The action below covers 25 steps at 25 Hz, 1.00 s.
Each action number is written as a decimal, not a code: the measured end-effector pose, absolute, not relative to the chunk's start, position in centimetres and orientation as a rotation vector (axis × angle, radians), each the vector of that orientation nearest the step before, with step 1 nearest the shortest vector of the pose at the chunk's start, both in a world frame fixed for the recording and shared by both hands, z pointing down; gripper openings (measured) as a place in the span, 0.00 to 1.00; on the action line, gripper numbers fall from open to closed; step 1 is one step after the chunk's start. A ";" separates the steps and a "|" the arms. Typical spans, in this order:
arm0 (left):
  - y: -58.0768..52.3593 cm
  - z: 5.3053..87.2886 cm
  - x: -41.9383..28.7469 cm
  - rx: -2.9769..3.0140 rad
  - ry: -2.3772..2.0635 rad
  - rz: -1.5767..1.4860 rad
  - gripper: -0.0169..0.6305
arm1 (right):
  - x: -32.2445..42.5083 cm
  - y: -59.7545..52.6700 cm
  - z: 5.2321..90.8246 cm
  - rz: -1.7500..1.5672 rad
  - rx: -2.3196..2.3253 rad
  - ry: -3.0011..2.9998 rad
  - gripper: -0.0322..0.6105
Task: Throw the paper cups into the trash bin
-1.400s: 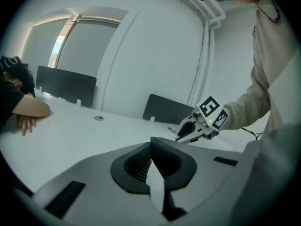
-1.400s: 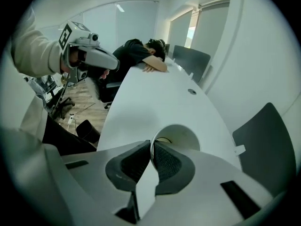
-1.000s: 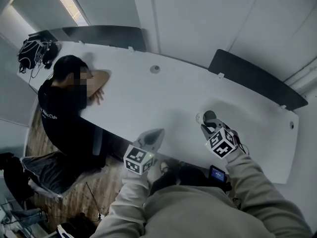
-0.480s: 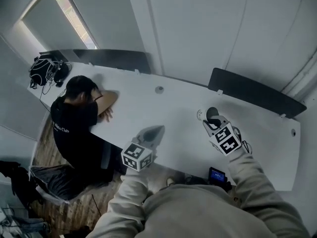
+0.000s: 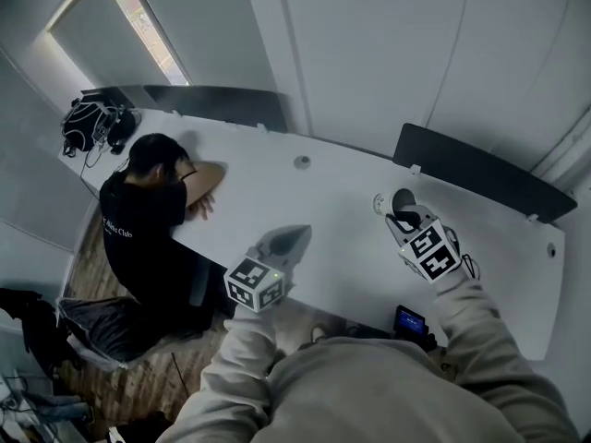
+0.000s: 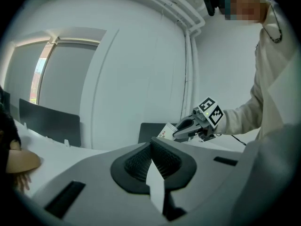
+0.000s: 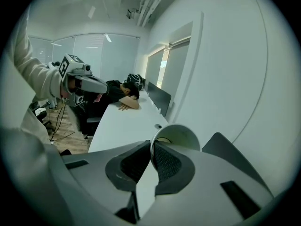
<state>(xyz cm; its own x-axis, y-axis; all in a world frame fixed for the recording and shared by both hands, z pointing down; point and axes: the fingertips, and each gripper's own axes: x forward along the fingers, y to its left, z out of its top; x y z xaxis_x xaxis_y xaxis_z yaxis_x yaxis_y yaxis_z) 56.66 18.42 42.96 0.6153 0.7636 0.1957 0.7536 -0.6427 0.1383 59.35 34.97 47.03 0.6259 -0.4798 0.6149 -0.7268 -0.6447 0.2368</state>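
Now the cup [image 5: 400, 200] is up off the tabletop [image 5: 305, 201], rim pinched in your right tool [image 5: 399, 214]; left tool [image 5: 294, 235] pressed together, empty; next, the bin

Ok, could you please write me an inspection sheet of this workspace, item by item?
surface: long white table, mostly bare, with one round grommet.
job's things: one paper cup, held by the right gripper; trash bin: nothing seen.
clutter: dark bag at the table's far left end; small lit screen by the near edge.
grippers: left gripper fingers together, empty; right gripper fingers pinch the cup's wall at the rim.
cables: thin cords on the floor.
surroundings: a person rests head and arm on the table; dark panels along its far edge; white wall; window.
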 end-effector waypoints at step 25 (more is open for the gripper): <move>-7.7 46.1 33.0 2.957 0.044 0.441 0.01 | 48.3 7.0 51.5 0.502 1.770 -1.781 0.11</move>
<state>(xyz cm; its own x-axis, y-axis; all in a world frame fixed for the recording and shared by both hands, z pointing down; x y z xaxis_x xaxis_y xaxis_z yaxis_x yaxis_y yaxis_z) 33.02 -7.66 46.10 0.9563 0.0509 0.2881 0.0063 -0.9881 0.1536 48.27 7.02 51.54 0.0417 -0.7750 0.6306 -0.9902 0.0521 0.1294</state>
